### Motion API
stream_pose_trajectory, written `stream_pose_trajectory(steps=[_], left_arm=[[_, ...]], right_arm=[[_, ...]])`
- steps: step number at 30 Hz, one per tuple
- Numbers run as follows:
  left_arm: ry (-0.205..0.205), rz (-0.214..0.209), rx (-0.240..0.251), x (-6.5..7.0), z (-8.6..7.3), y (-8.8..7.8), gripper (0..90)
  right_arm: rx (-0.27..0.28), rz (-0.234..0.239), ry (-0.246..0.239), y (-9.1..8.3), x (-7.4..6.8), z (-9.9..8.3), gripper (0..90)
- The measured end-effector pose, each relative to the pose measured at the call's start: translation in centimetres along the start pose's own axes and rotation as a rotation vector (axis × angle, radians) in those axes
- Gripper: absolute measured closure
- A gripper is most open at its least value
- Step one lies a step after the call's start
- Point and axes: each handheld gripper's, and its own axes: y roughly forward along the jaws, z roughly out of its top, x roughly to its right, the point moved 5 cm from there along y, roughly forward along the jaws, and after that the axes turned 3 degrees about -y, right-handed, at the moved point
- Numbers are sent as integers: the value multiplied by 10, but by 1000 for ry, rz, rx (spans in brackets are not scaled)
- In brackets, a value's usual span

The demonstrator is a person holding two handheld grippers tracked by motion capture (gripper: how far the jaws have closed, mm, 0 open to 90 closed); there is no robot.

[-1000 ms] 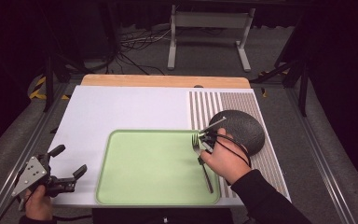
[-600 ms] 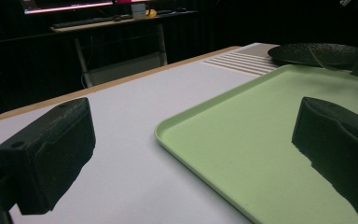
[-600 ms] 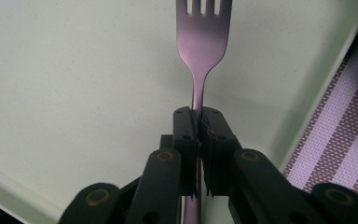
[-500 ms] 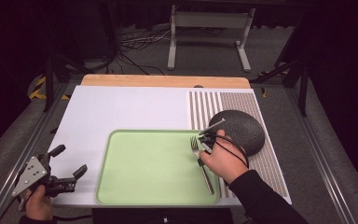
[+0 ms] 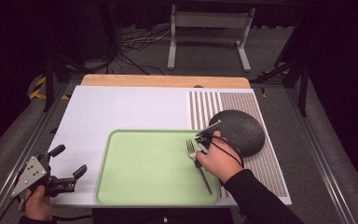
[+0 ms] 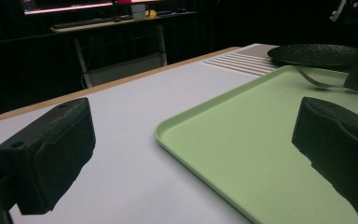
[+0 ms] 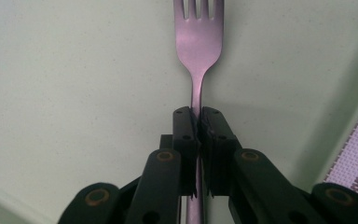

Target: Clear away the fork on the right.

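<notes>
Green tray (image 5: 135, 177), fork (image 7: 199, 42) (claw-clamped (image 7: 198, 122))

No readable text, label, brand, number or sign anywhere on any surface here.

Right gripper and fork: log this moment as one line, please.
right gripper: shut on silver metal fork neck | fork: over pale green plastic tray, right side | left gripper: open, idle beside tray
</notes>
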Motion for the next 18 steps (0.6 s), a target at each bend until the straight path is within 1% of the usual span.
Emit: stream_pose_trajectory(steps=[4, 6, 8, 10, 13, 14, 16, 17, 18], left_arm=[[-2, 0, 0, 0, 0, 0, 0], [-1, -1, -1, 0, 0, 0, 0], [-1, 0, -1, 0, 0, 0, 0], [-1, 0, -1, 0, 0, 0, 0], [0, 0, -1, 0, 0, 0, 0], [-1, 0, -1, 0, 0, 0, 0], [-1, 0, -1, 0, 0, 0, 0], [-1, 0, -1, 0, 0, 0, 0], [-1, -1, 1, 0, 0, 0, 0]], right_arm=[[-2, 1, 7, 1, 0, 0, 829], [8, -3, 7, 0, 0, 0, 788], [23, -2, -4, -2, -1, 1, 757], [47, -9, -26, -4, -1, 2, 715], [75, 2, -52, -7, -2, 4, 667], [99, 1, -67, -8, -3, 6, 622], [145, 17, -106, -10, -5, 9, 539], [177, 28, -150, -10, -6, 12, 487], [203, 29, -190, -11, -7, 14, 430]])
